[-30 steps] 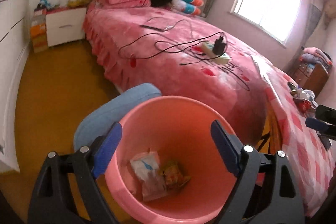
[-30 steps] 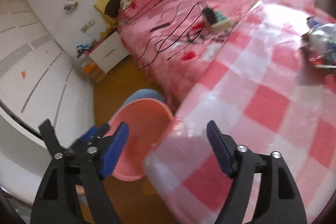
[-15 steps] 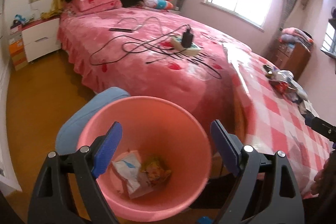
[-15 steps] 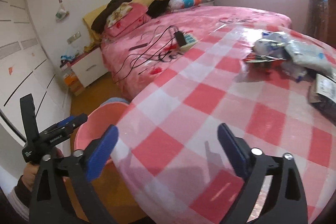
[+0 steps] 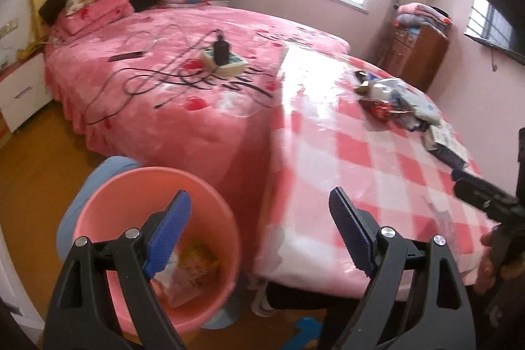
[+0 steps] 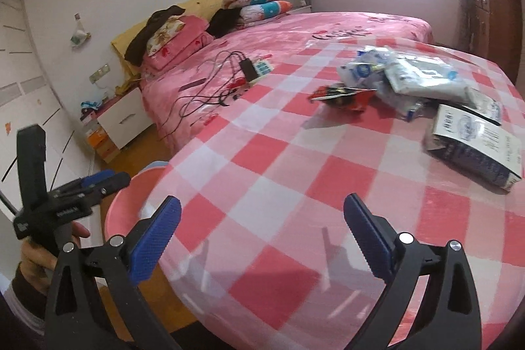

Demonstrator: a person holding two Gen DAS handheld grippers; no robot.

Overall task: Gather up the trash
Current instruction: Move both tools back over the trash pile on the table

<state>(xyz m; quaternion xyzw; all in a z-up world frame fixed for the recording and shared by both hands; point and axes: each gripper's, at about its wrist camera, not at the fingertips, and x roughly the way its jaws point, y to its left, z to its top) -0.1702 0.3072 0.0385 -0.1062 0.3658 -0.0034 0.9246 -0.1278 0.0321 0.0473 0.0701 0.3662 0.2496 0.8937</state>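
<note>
A pile of trash lies on the red-and-white checked table (image 6: 262, 169): a red wrapper (image 6: 341, 94), white packets (image 6: 420, 74) and a dark blue bag (image 6: 472, 146). My right gripper (image 6: 262, 205) hovers open over the near part of the cloth, well short of the pile, with nothing between its fingers. My left gripper (image 5: 259, 202) is open and empty, between the pink bin (image 5: 115, 186) and the table edge (image 5: 279, 251). Wrappers (image 5: 193, 264) lie in the bin's bottom. The same pile (image 5: 393, 97) shows far right in the left wrist view.
A bed with a pink cover (image 5: 170, 87) holds a power strip with a charger (image 5: 223, 58) and loose cables. A blue stool (image 5: 95, 179) stands behind the bin. A white nightstand (image 6: 121, 117) is at the left and a wooden cabinet (image 5: 416, 54) by the window.
The left gripper swung right and rose, so the bin slid to the lower left of its view. The right gripper moved in over the table toward the pile and its jaws widened.
</note>
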